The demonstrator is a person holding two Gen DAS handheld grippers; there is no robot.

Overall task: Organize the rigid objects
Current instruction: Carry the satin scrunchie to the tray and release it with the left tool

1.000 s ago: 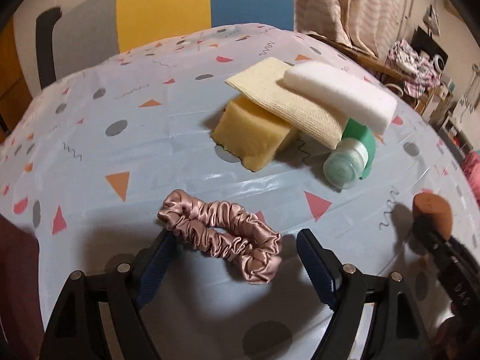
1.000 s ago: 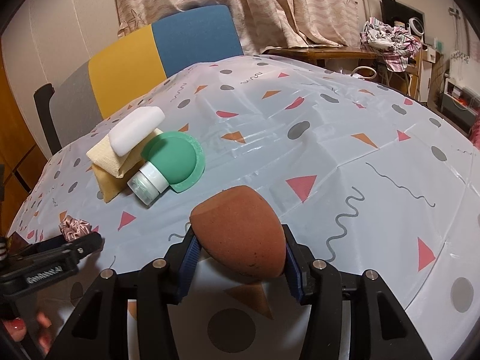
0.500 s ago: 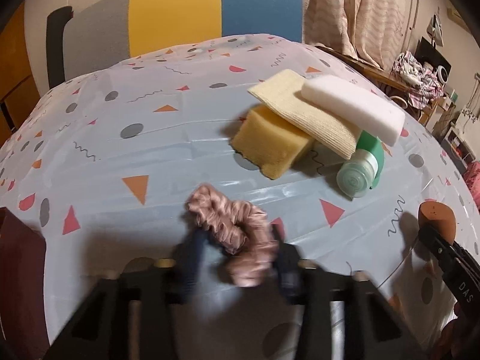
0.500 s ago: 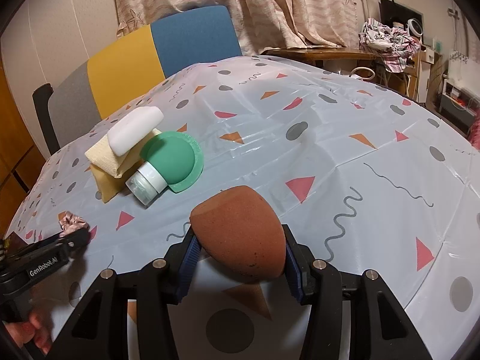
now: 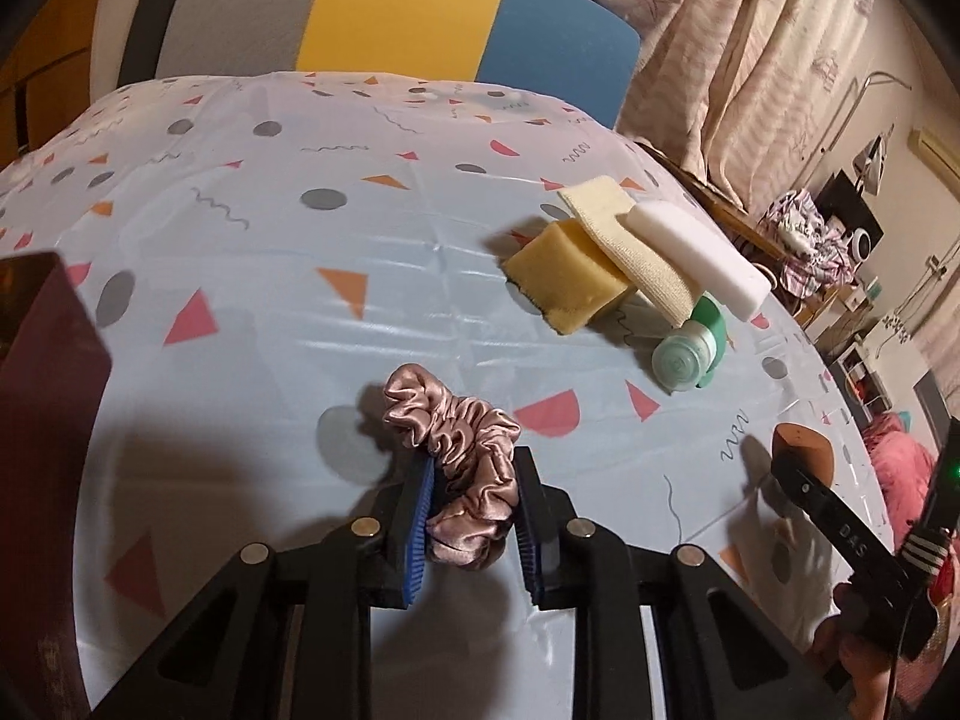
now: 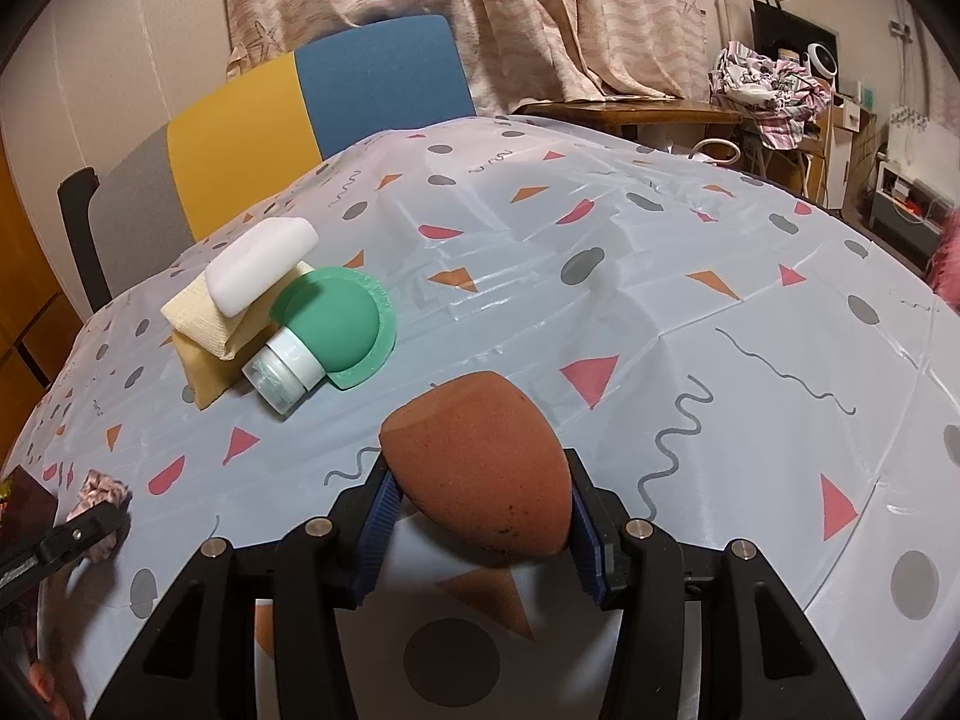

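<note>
- Between the blue pads of our left gripper sits the pink satin scrunchie; the jaws have just been closing, and both pads now press into its bunched fabric, its far end spilling out past the fingertips onto the tablecloth.
- Our right gripper pinches the brown egg-shaped makeup sponge, pads squeezed against its two sides, rounded end toward the camera and narrow tip pointing away.
- From the left wrist view, the same brown sponge shows at the right edge, held above the cloth, well apart from the scrunchie.
- Beyond both grippers, a small stack lies on the cloth: a yellow sponge at the bottom, a cream cloth draped across it, and a white foam block on top.
- Touching that stack, a green travel bottle lies on its side, its clear cap facing us.
- At the table's far edge stands a chair with grey, yellow and blue panels, with curtains behind it.
</note>
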